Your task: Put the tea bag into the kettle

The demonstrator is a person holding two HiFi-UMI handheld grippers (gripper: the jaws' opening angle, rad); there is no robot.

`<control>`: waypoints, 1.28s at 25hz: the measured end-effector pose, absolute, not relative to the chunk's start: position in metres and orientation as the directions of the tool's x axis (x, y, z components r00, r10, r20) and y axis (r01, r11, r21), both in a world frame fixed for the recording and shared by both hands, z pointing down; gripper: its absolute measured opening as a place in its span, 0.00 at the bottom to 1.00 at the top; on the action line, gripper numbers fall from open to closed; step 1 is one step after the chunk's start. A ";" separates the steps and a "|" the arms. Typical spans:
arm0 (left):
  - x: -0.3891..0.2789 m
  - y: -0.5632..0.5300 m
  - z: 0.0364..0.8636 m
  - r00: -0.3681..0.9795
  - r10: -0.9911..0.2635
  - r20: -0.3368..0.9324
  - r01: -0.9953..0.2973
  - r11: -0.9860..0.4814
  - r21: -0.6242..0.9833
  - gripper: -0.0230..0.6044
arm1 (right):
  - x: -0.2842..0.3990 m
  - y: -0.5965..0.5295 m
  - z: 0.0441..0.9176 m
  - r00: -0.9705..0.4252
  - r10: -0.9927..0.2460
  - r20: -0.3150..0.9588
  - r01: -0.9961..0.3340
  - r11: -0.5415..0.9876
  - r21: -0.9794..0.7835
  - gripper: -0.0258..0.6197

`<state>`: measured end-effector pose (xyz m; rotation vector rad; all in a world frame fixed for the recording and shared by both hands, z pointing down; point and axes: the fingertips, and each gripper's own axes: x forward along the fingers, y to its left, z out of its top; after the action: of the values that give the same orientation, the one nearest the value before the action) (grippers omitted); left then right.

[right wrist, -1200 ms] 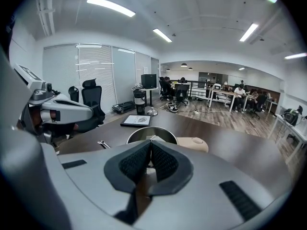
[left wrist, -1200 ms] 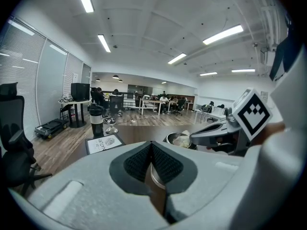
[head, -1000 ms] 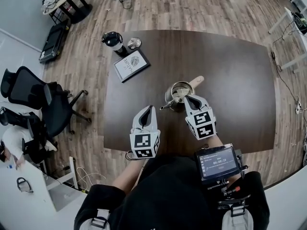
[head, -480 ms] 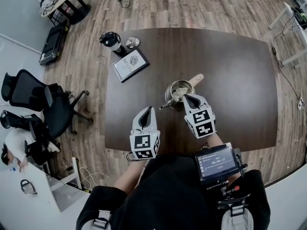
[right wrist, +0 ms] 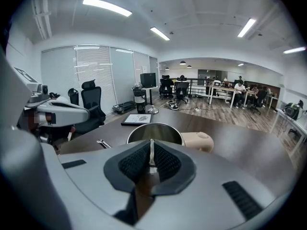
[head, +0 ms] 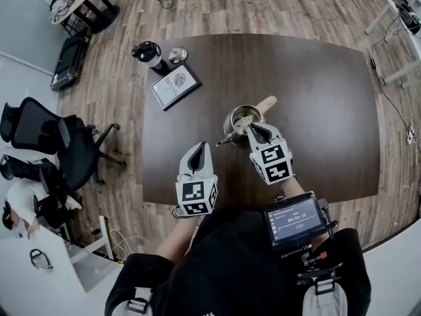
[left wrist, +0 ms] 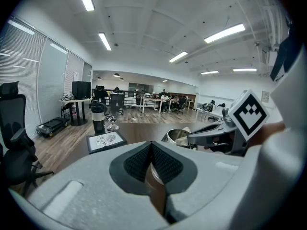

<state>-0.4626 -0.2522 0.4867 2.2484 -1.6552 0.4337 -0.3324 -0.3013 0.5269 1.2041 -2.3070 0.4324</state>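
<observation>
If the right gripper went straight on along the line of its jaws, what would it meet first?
The kettle. Its open mouth sits directly ahead of the right gripper, which pinches a thin strip of the tea bag. It would probably touch the near rim first, though depth is hard to judge.

Dark wooden table (head: 316, 97): open kettle (head: 240, 119) mid-table, with a framed card (head: 174, 85), bottle (head: 147, 52) and small shiny round thing (head: 177, 55) far left.
</observation>
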 end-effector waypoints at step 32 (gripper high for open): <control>-0.464 -0.230 0.476 0.426 -0.830 0.359 -0.904 -0.411 0.121 0.04 | -0.332 -0.226 0.489 -0.388 -0.783 0.487 -0.901 0.433 -0.021 0.05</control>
<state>-0.4636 -0.2303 0.4764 2.3879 -1.4990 0.3508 -0.3321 -0.2258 0.4893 1.4281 -2.2846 0.3970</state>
